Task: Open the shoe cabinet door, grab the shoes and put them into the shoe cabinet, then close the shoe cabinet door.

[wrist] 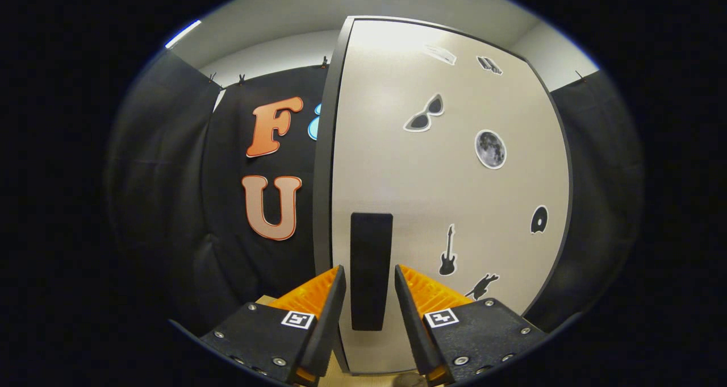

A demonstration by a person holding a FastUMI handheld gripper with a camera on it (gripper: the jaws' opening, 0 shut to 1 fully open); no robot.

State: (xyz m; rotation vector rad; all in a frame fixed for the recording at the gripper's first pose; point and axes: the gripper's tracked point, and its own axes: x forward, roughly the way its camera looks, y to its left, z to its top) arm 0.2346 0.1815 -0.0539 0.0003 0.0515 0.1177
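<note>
Black cloth booth walls stand behind a tall pale-beige shoe cabinet door [454, 205] with a dark frame, decorated with small stickers [490, 149]. Its black rectangular vertical handle [371, 250] sits low near the left edge. Judged step: opening the door. The gripper [369, 279] is partly open, fingers either side of the handle, not visibly pressing on it. Recommended: close squarely on the handle's mid-length, then pull along the hinge arc without twisting. No shoes are seen from here.
</note>
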